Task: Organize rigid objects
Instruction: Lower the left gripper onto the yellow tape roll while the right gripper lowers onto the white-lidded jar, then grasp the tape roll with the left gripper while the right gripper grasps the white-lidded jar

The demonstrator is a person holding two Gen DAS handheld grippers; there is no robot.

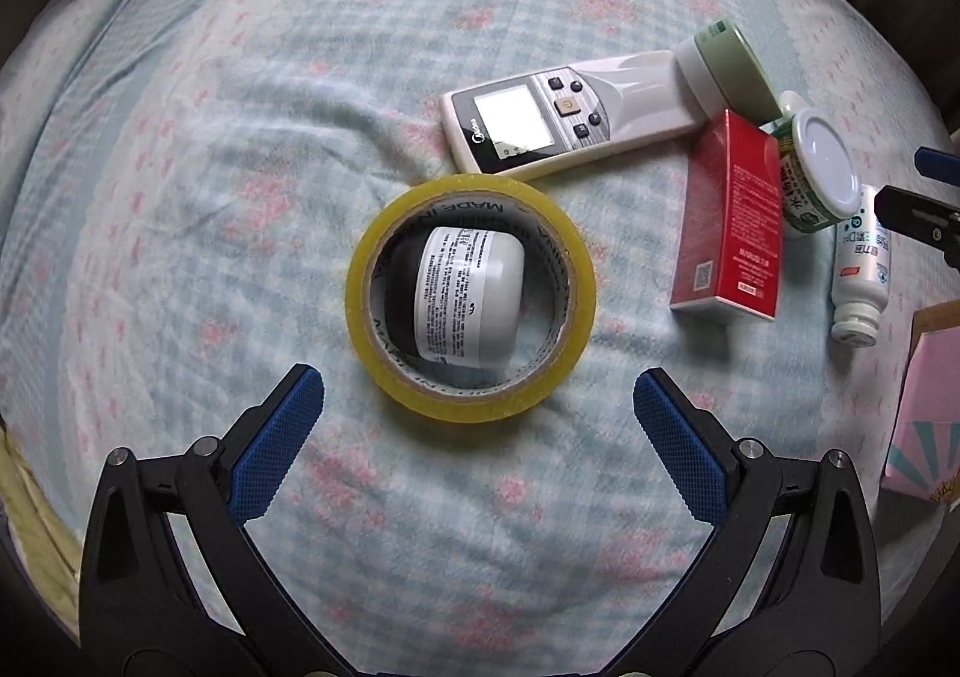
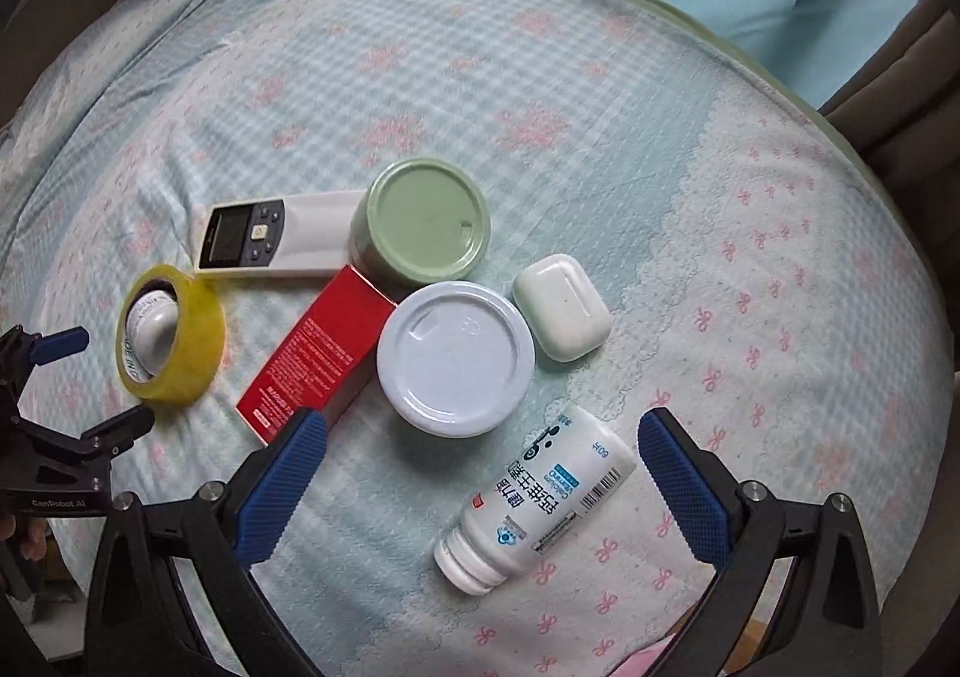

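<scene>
Leftmost, my left gripper (image 1: pixel 479 392) hangs spread wide and empty just short of the one yellow tape roll (image 1: pixel 471 296), which rings a small grey jar (image 1: pixel 465 296) on the bedsheet (image 1: pixel 240 137). Next come one remote (image 1: pixel 564 116), one red box (image 1: pixel 735 221), two lidded tubs, green (image 2: pixel 426 236) and white (image 2: pixel 456 359), and one lying white bottle (image 2: pixel 540 491) between my right gripper's (image 2: pixel 483 437) parted, empty fingers. Only the right view shows the single earbud case (image 2: pixel 561 308); only the left shows a pink box (image 1: pixel 927 413).
</scene>
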